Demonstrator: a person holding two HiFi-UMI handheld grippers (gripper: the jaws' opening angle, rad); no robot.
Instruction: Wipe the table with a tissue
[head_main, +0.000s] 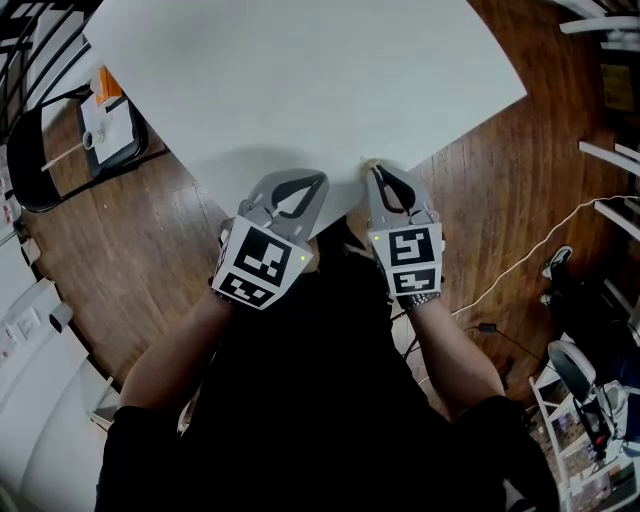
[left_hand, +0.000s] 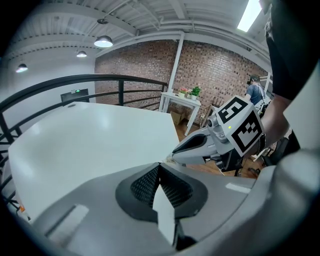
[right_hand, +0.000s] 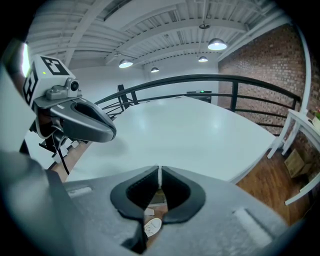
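The white table (head_main: 300, 80) fills the top of the head view, its near edge right at both grippers. My right gripper (head_main: 375, 168) is shut at that edge, with a small pale scrap of tissue (head_main: 368, 161) showing at its tips. In the left gripper view the same scrap (left_hand: 169, 159) sticks out of the right gripper (left_hand: 173, 153). The right gripper view shows only a thin white sliver between the closed tips (right_hand: 159, 171). My left gripper (head_main: 322, 180) is shut beside it over the table edge, and I see nothing held in its jaws (left_hand: 160, 165).
A dark chair (head_main: 60, 150) holding a white tray and an orange item stands on the wooden floor at the left. A black railing (right_hand: 215, 80) runs behind the table. A white cable (head_main: 520, 260) lies at the right. A small white side table (left_hand: 181, 100) with plants stands by the brick wall.
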